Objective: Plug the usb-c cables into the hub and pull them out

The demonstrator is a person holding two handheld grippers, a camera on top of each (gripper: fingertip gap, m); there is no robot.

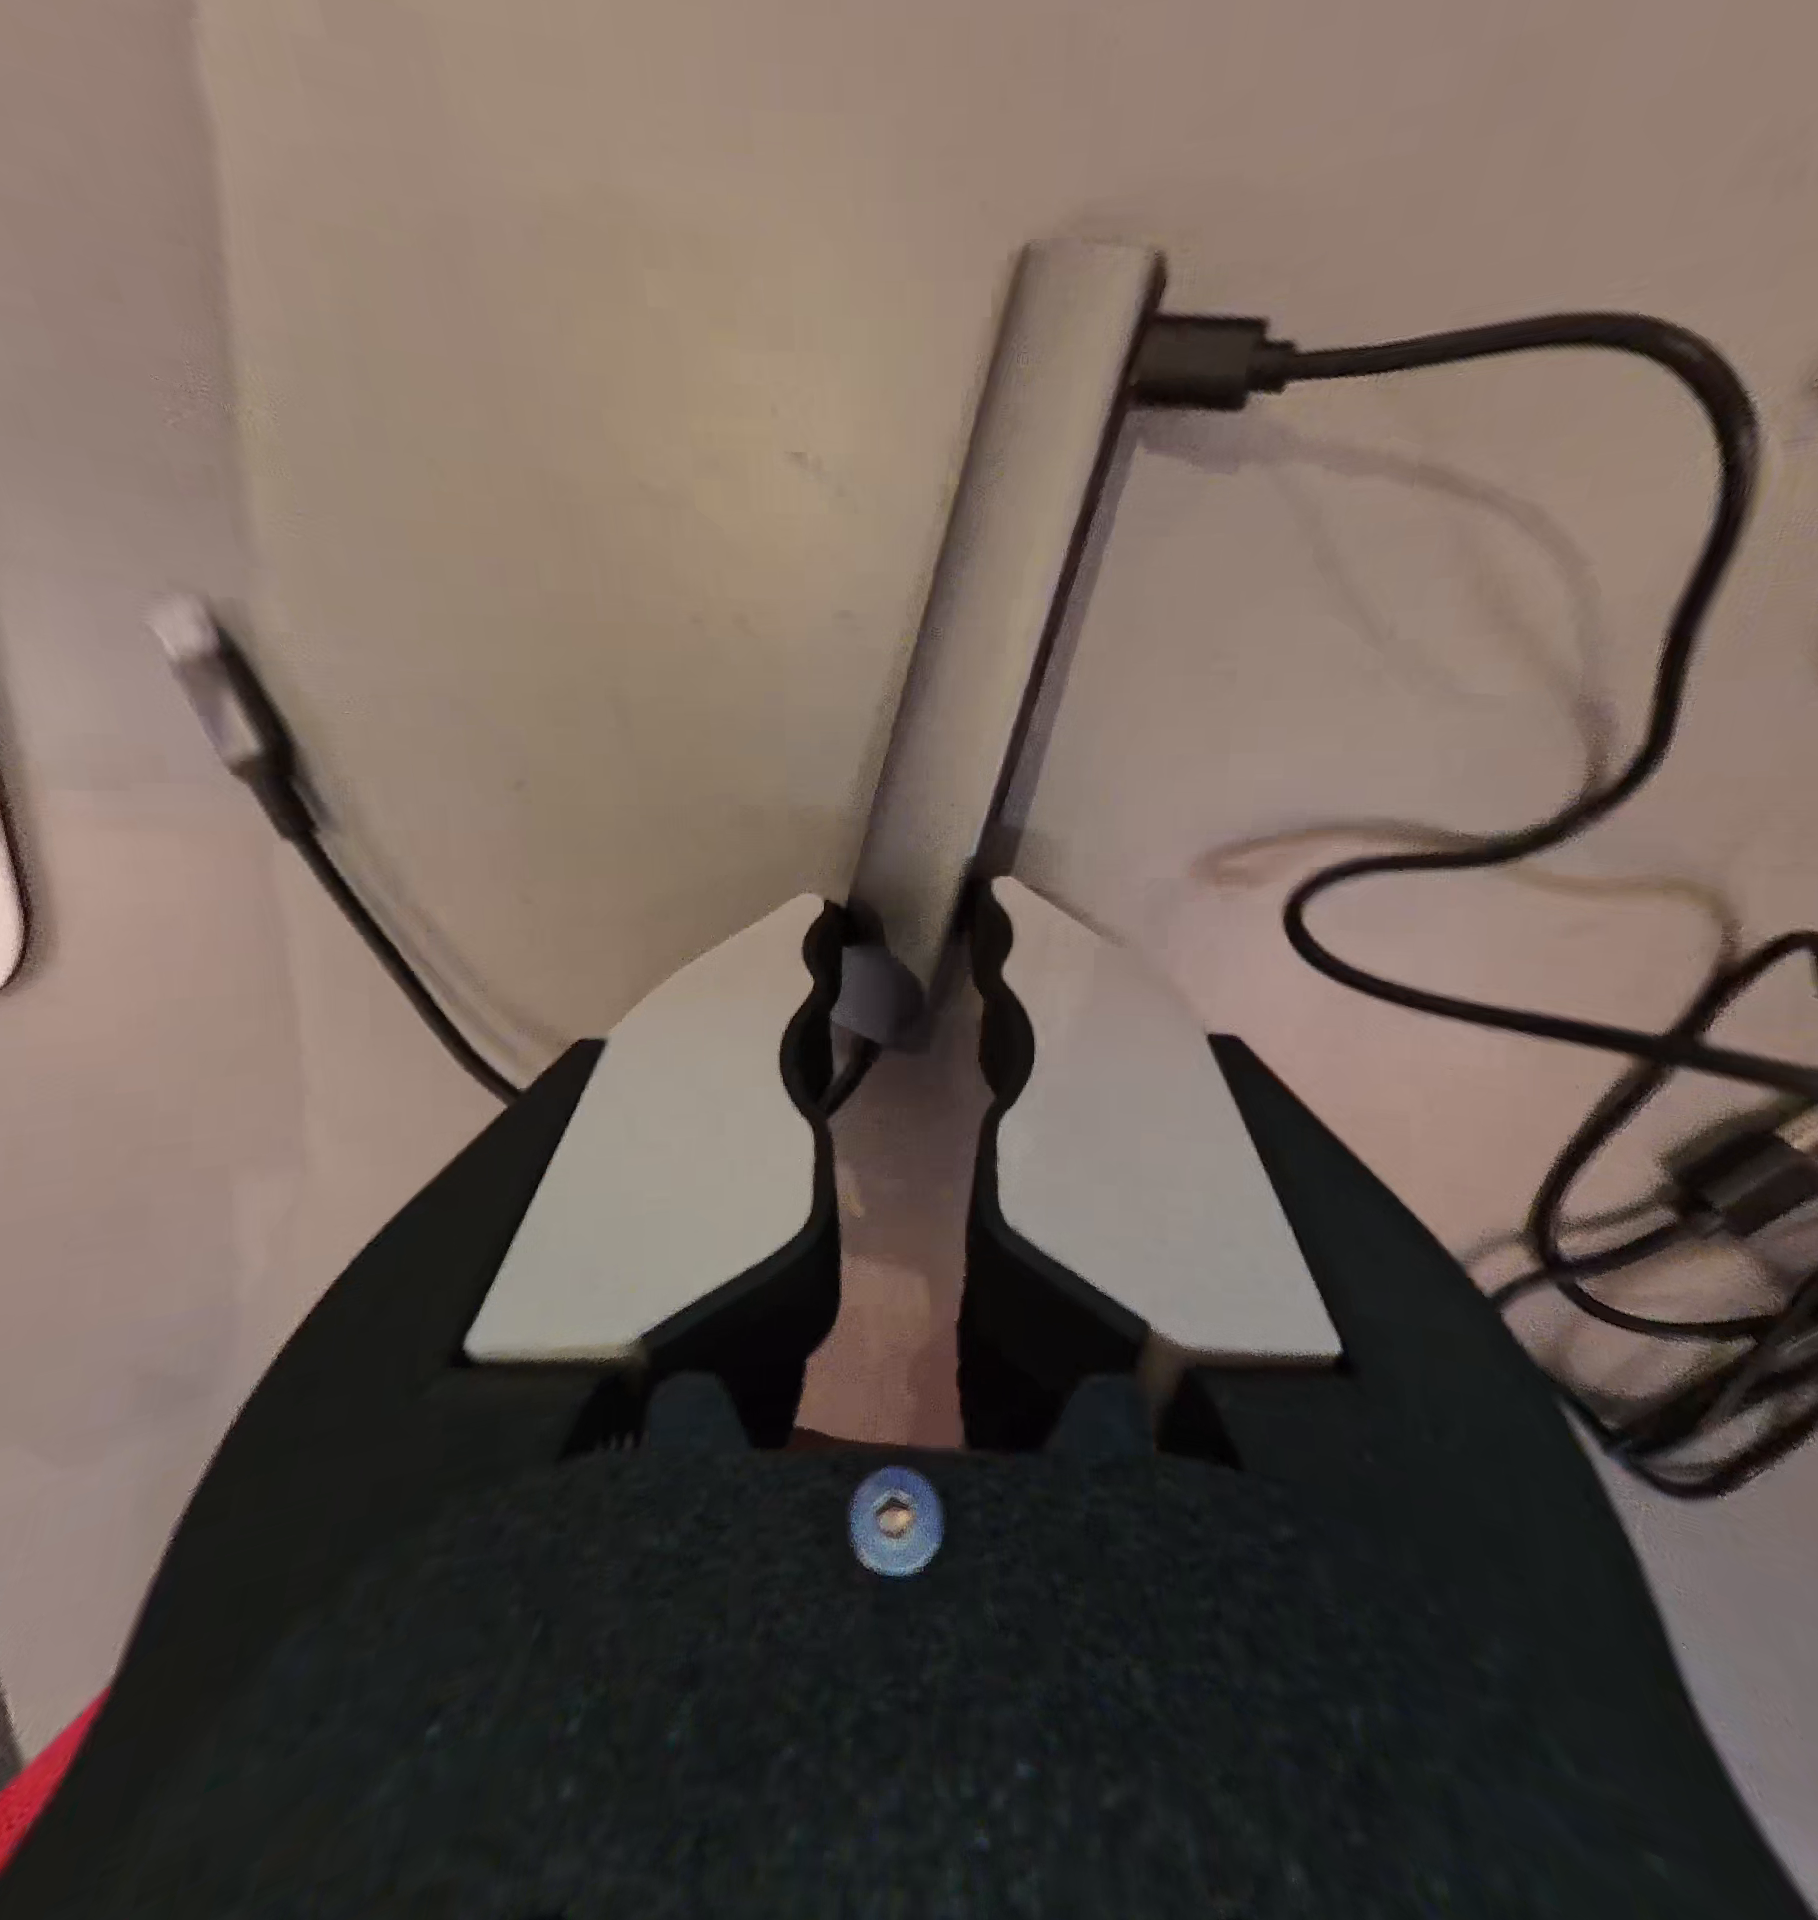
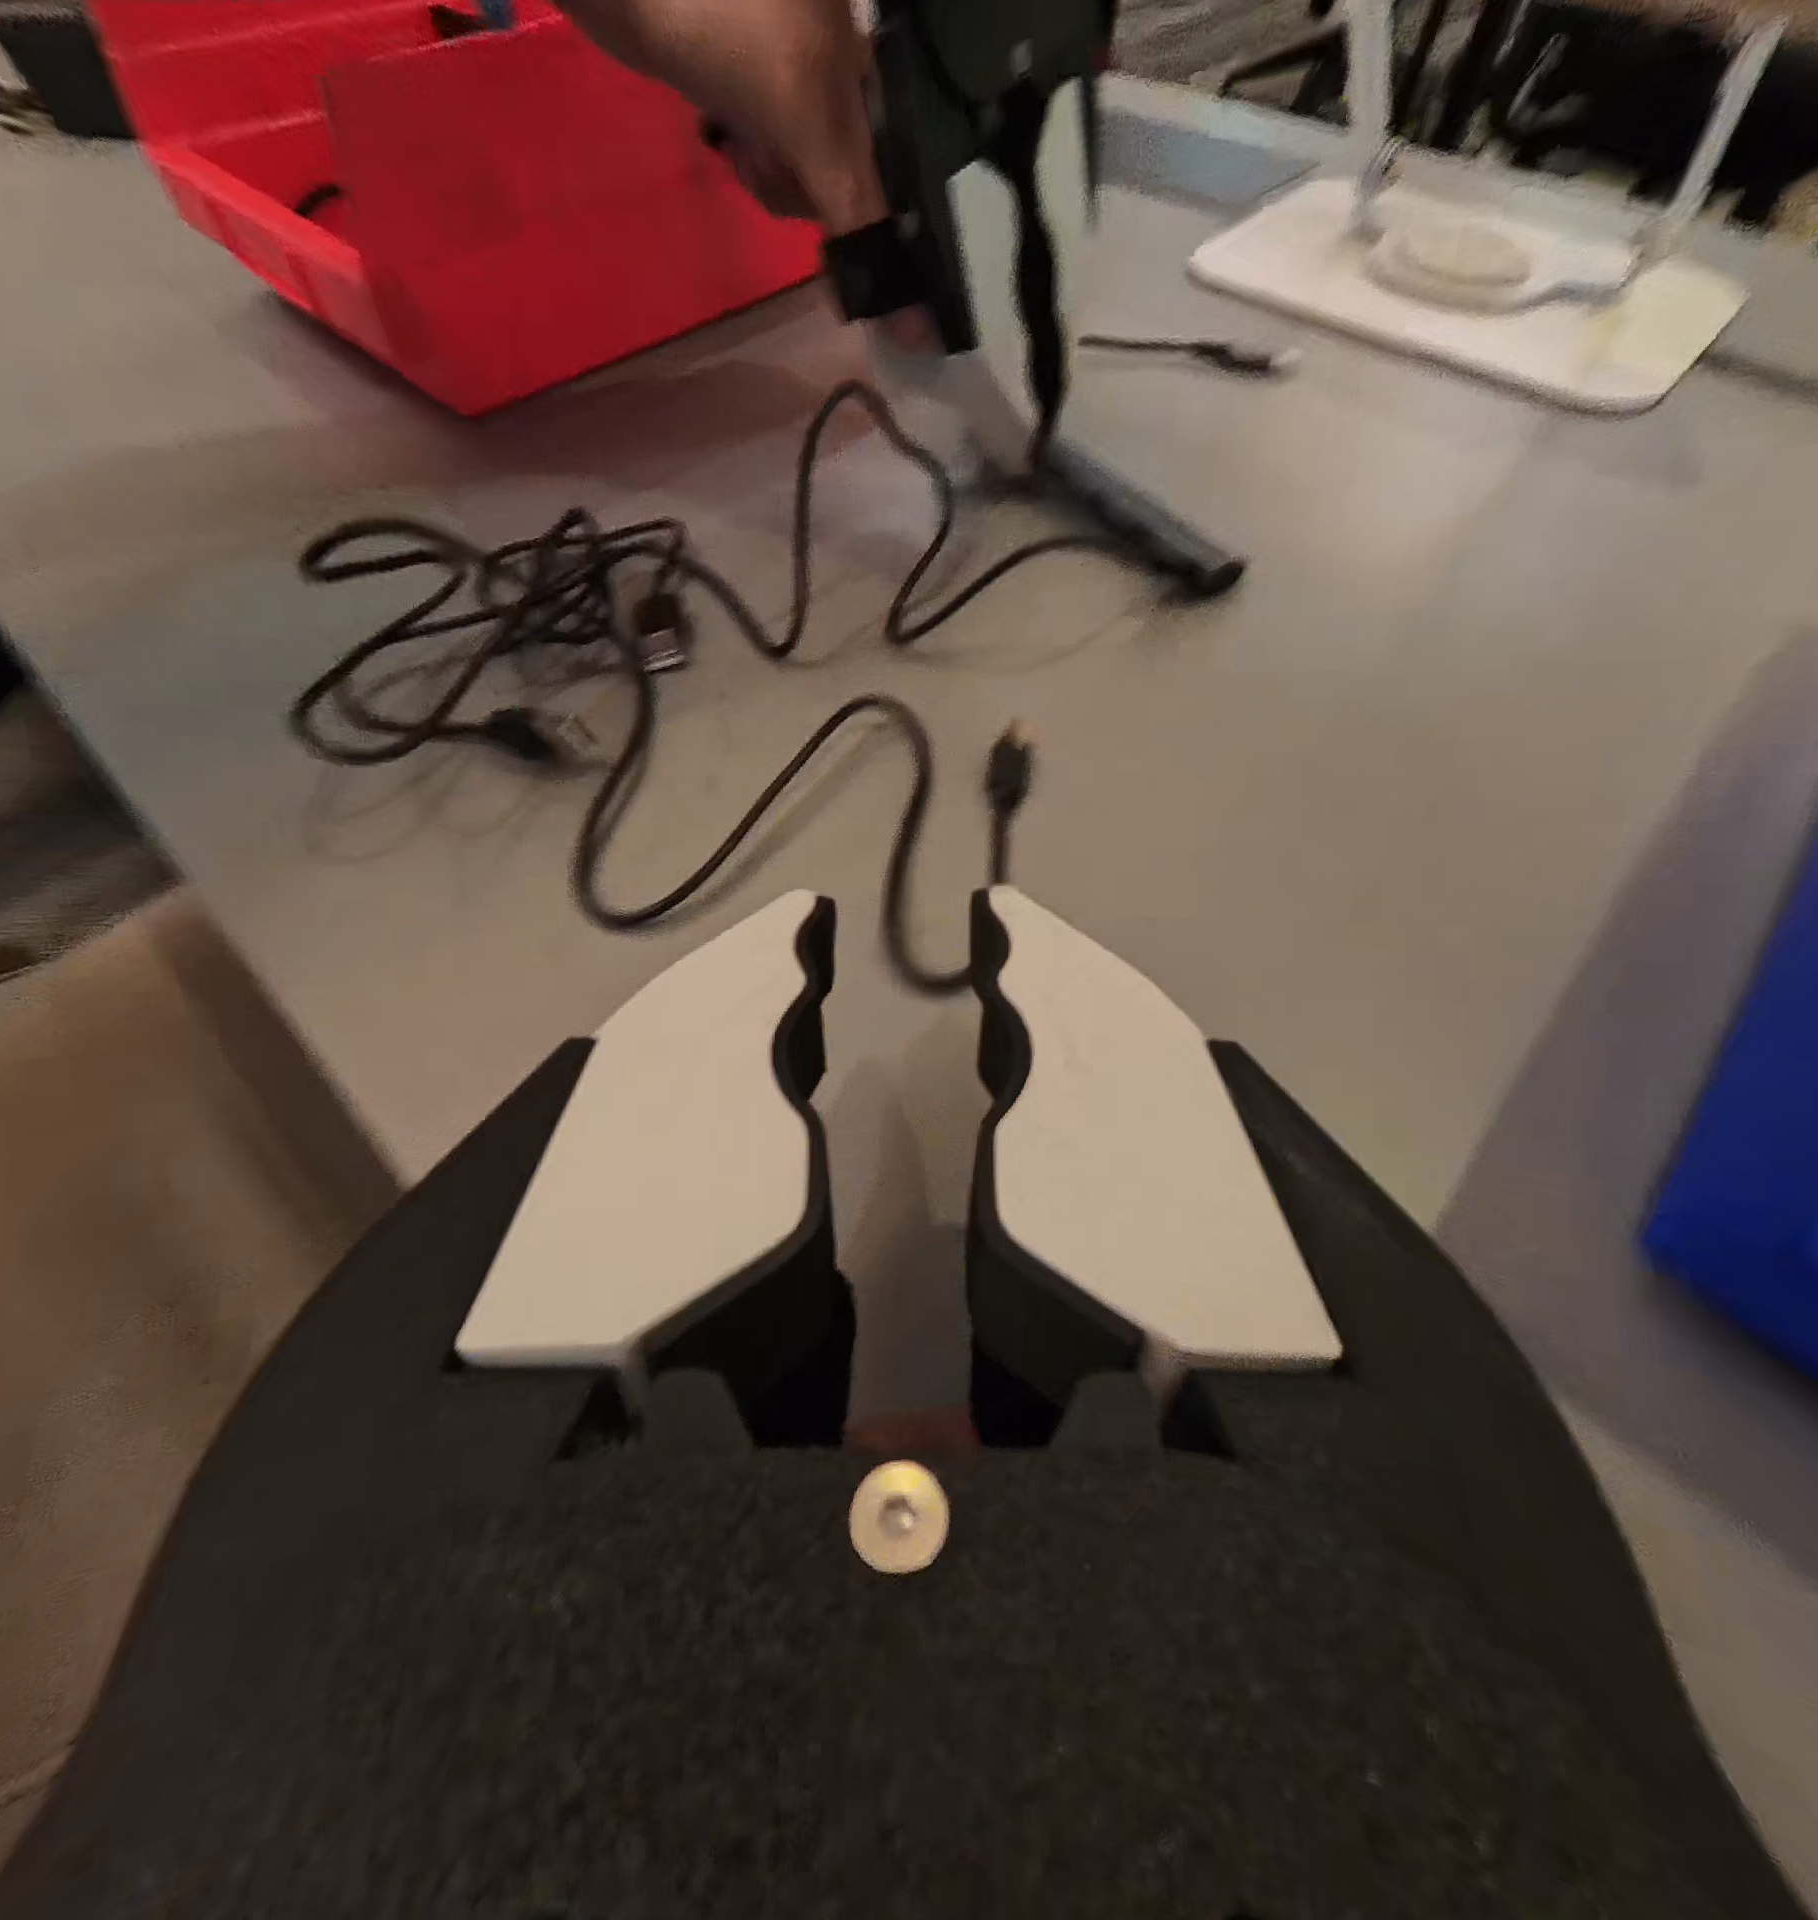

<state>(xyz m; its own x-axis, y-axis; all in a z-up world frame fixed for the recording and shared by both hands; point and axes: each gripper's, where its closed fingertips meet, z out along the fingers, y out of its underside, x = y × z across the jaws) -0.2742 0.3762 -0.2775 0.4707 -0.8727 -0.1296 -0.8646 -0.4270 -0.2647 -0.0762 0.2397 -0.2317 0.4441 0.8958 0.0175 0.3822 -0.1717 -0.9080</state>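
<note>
- Slim silver hub (image 1: 998, 623) ahead of the left tool: smooth, brushed-looking metal.
- Black cables (image 2: 489, 623) beyond the right tool: matt rubbery sheath.
- Grey tabletop (image 2: 1352, 727): smooth, matt.
- Red bin (image 2: 448, 208) (far left): plain plastic.

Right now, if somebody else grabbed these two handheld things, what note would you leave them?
Left tool: shut on the near end of the silver hub, holding it over the table.
Right tool: open, empty, just behind a loose black cable plug.
Done: one black cable sits in the hub's side port.
Left: plug in the loose cable and any from the tangled pile, then pull all out.
</note>
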